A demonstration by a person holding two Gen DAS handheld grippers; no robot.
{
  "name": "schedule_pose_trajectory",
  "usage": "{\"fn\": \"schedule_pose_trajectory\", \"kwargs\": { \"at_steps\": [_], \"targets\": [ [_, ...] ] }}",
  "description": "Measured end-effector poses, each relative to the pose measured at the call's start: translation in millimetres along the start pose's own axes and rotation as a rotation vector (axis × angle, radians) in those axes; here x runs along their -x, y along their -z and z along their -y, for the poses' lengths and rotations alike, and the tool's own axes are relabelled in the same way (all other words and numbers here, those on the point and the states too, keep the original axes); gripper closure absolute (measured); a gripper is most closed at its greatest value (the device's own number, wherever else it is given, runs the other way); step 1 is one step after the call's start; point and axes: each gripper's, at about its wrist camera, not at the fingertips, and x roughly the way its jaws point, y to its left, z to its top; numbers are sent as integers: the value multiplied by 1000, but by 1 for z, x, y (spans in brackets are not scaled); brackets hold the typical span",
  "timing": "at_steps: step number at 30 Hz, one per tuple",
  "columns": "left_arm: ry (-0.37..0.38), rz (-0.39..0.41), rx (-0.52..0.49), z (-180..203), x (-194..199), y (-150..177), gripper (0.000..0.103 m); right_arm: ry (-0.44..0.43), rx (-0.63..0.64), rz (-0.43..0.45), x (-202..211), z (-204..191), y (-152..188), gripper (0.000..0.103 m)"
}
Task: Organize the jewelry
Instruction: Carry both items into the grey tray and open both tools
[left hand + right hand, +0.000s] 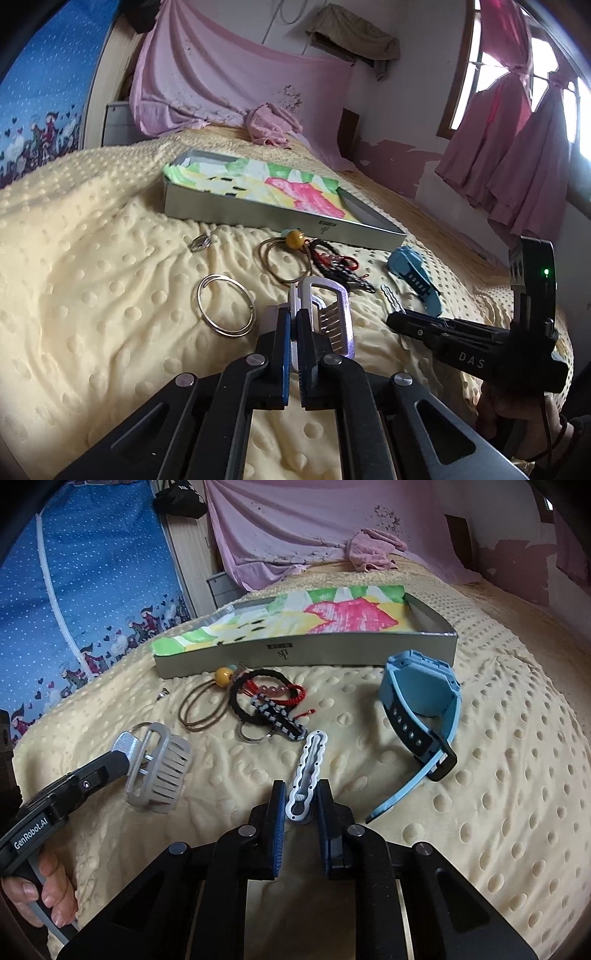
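My left gripper [295, 314] is shut on the edge of a silver-grey claw hair clip [328, 314], which rests on the cream dotted blanket; the same clip [159, 771] shows at the left of the right wrist view, held by the left gripper [127, 755]. The right gripper [301, 801] is shut on the near end of a white wavy hair clip [308, 764]. From the left wrist view, the right gripper [391, 320] points at that clip [389, 297]. A grey shallow box [280, 218] lined with bright patterned cloth lies behind the jewelry.
Loose on the blanket: a thin metal bangle [225, 306], a small ring [199, 242], brown hair ties with a yellow bead [223, 675], a black and red bracelet [266, 698], a checkered key strap [277, 716] and a blue watch [421, 705]. The box [295, 653] lies beyond them.
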Motion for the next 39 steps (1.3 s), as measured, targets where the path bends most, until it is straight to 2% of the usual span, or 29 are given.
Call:
{"fn": "schedule_pose_trajectory", "kwargs": {
  "at_steps": [6,9,14,19,23,27,34,37,39],
  "targets": [
    [17,45,-31,11,14,-3,100,-35,10,103,21,-1,1,89],
    [20,73,-11,15,23,-12,100,-43,25,158,32,-4,-1,89],
    [3,167,35,19,31,-53,100,-65,41,214,45,-10,-18,89],
    [-55,195,35,12,7,-92,100,-86,59,244,40,-16,-62,89],
    [-66,140,97,-11,-28,-116,100,-95,57,209,9,-24,-101,89],
    [-80,61,168,-35,-65,-132,100,-86,42,146,-29,-27,-123,89],
    [-119,-78,196,-52,-109,-138,99,-41,-7,8,-90,-26,-136,89],
    [-130,-117,197,-55,-117,-135,99,-29,0,-41,-104,-27,-134,88],
    [-135,-145,201,-57,-122,-132,99,-21,4,-44,-106,-29,-134,88]
  ]
}}
